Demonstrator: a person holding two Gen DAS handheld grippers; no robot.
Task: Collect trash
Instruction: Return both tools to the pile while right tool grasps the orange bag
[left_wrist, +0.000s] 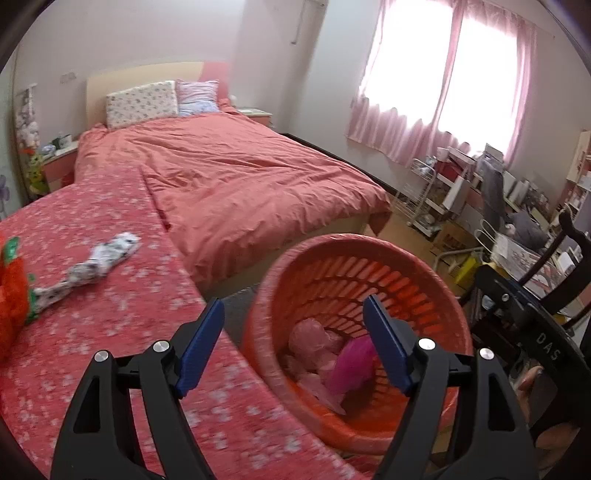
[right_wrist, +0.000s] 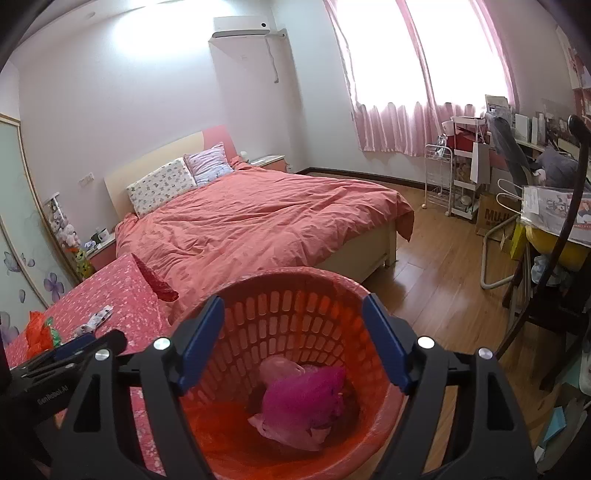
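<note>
An orange slatted basket (left_wrist: 332, 266) (right_wrist: 295, 314) stands beside a table with a red floral cloth (left_wrist: 110, 295). Pale pink bags (left_wrist: 310, 339) and a magenta bag (left_wrist: 352, 363) (right_wrist: 306, 391) lie inside it. A crumpled white printed wrapper (left_wrist: 88, 267) (right_wrist: 94, 321) and an orange-red bag (left_wrist: 11, 295) (right_wrist: 37, 332) lie on the cloth. My left gripper (left_wrist: 293, 347) is open and empty above the table edge and the basket rim. My right gripper (right_wrist: 293, 347) is open and empty above the basket mouth. The left gripper also shows in the right wrist view (right_wrist: 77, 345), over the cloth.
A bed with a salmon duvet (left_wrist: 236, 173) (right_wrist: 266, 225) lies beyond the table. A cluttered desk, a white wire cart (right_wrist: 439, 177) and a dark chair (right_wrist: 546, 295) stand at the right on the wooden floor (right_wrist: 443, 280).
</note>
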